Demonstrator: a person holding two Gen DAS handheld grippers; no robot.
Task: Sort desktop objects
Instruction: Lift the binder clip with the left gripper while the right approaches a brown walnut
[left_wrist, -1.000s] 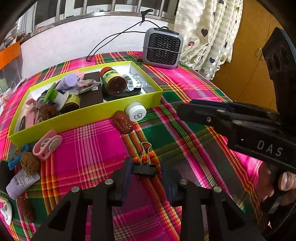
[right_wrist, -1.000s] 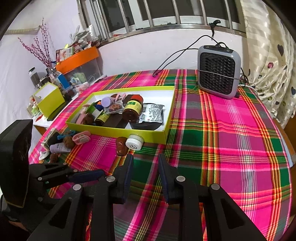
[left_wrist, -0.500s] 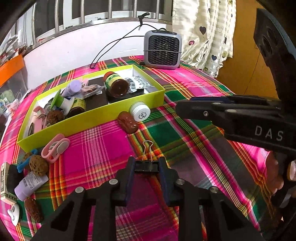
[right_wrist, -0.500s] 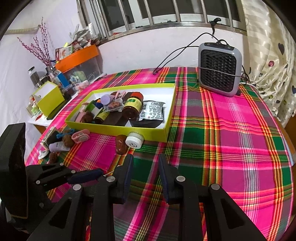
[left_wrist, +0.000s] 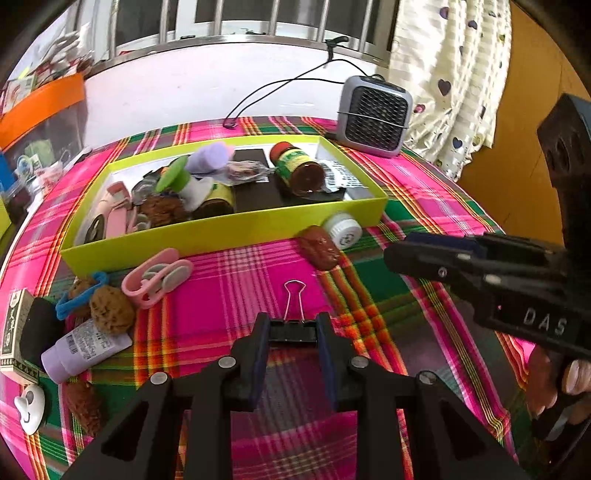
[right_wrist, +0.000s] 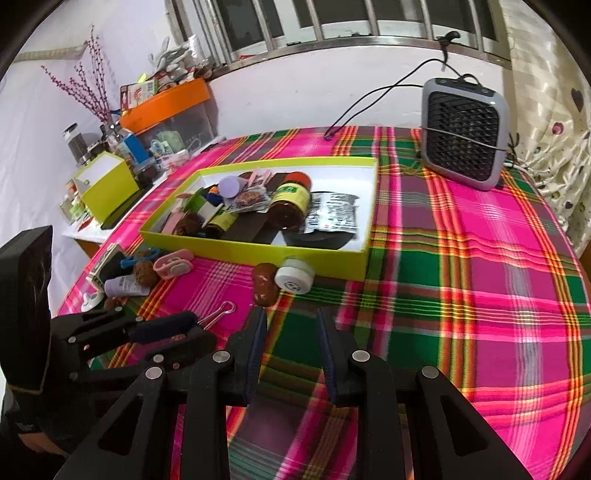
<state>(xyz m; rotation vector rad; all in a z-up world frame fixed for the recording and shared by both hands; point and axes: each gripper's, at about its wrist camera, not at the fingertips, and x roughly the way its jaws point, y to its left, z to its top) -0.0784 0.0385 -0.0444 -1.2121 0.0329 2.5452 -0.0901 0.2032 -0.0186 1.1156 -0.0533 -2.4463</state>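
You're pinching the binder clip (left_wrist: 293, 331) in the left gripper (left_wrist: 291, 334): both pads are pressing on the black body, wire handles sticking out ahead of the tips toward the yellow-green tray (left_wrist: 229, 236). Whether the clip is sitting on the plaid cloth (left_wrist: 388, 302) or already clear of it, I can't tell.

Right gripper (right_wrist: 291, 332) is hanging with its jaws partly spread, nothing between them. The brown oval piece (right_wrist: 264, 284) and white cap jar (right_wrist: 294, 279) are lying just ahead of its tips, against the tray's near wall.

Risks from here:
- You're gripping a narrow, hard body near the pad tips. A quick swing could be twisting it out sideways.
- Handles are leading. Going into the tray low, they're likely catching the near wall.
- The tray is crowded ahead-left of the claw; the bare floor is ahead-right, past the red-lidded jar (left_wrist: 298, 168). Dropping onto the pile risks a bounce-out.
- Your right gripper is sitting close on the right of the left one, so crossing toward that corner risks a knock.
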